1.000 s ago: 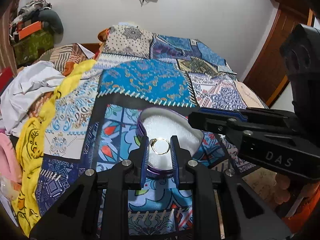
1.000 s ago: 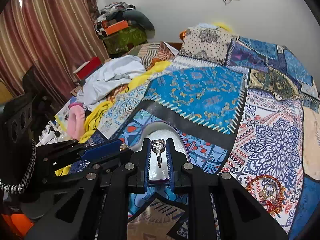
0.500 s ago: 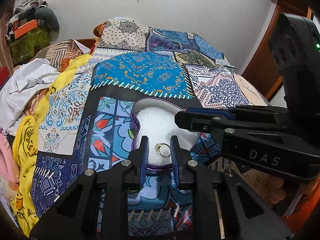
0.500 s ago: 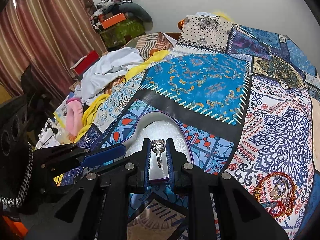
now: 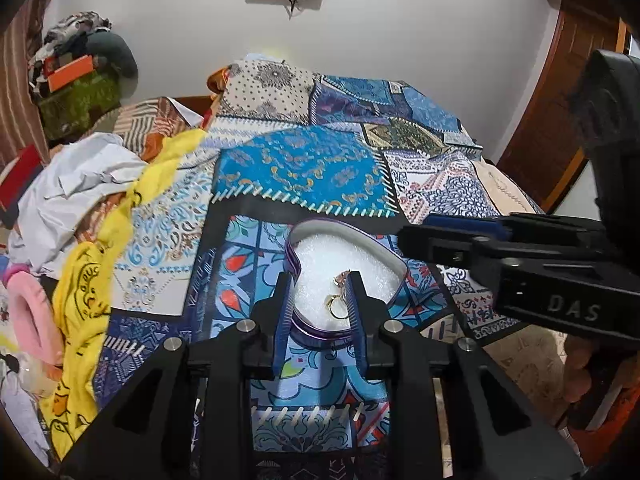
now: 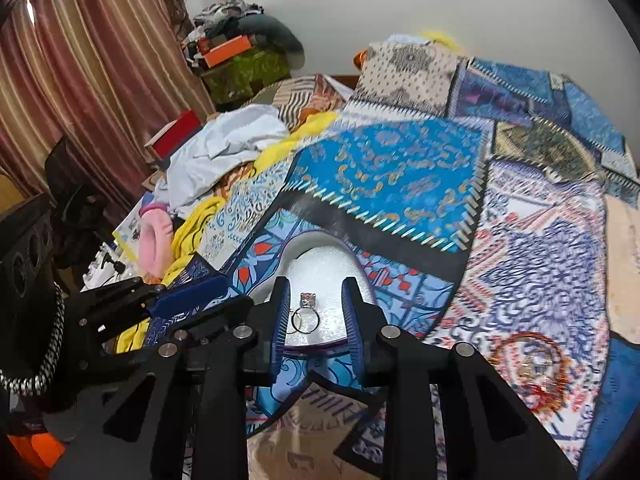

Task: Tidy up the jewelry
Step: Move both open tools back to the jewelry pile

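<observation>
Two rings lie on the white foam of the purple heart-shaped box (image 5: pixel 294 258) near the bed's foot edge: a gold ring (image 5: pixel 335 305) close beside my left jaws' (image 5: pixel 319 284) right finger, apparently untouched, and a stone-set silver ring (image 6: pixel 306 314) between my right jaws (image 6: pixel 316 290). Both jaws gape wide, holding nothing.

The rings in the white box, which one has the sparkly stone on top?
The silver ring, lying farther into the heart-shaped box, carries the stone. The gold ring overlapping it is a plain band.
</observation>
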Demonstrator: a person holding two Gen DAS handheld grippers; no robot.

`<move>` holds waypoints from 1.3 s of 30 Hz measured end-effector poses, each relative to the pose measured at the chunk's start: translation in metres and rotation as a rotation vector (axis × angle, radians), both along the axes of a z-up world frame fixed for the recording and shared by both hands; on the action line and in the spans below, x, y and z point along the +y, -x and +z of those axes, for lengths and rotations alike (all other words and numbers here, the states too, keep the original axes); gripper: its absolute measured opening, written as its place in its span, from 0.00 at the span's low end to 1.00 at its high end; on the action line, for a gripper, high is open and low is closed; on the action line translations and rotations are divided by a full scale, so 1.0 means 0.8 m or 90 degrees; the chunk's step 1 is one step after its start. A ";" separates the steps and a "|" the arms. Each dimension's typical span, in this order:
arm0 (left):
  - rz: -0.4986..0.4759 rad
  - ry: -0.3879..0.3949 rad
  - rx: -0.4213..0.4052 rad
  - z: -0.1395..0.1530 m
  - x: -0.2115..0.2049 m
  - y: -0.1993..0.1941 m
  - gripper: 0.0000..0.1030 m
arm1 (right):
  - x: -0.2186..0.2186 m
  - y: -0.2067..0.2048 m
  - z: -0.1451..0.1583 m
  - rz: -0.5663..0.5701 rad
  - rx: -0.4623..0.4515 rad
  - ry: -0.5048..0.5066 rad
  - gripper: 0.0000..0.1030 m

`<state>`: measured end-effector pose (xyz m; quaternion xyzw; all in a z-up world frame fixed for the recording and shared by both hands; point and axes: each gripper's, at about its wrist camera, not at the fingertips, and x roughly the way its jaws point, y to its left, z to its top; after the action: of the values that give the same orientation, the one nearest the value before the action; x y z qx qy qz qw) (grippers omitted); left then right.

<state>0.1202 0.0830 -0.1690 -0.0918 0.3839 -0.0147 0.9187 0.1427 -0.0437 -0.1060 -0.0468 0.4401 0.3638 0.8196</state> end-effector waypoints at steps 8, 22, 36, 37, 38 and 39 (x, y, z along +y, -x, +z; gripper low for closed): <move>0.005 -0.014 -0.031 0.031 -0.012 0.009 0.34 | -0.035 0.014 0.035 -0.044 -0.072 -0.001 0.39; -0.030 -0.028 -0.058 0.061 -0.073 -0.003 0.41 | -0.127 0.023 0.056 -0.128 -0.117 -0.007 0.39; -0.083 -0.022 0.006 0.021 -0.136 -0.053 0.42 | -0.207 0.006 0.025 -0.200 -0.087 0.008 0.39; -0.087 -0.022 0.011 0.017 -0.139 -0.056 0.42 | -0.210 0.005 0.022 -0.201 -0.083 0.009 0.39; -0.091 -0.022 0.015 0.013 -0.143 -0.059 0.42 | -0.213 0.002 0.018 -0.203 -0.077 0.010 0.39; -0.095 -0.021 0.018 0.010 -0.145 -0.062 0.42 | -0.215 0.001 0.014 -0.204 -0.074 0.011 0.39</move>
<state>0.1696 -0.0332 -0.1612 -0.0480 0.4030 -0.0754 0.9108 0.1420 -0.2158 -0.0946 -0.0042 0.3972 0.2213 0.8906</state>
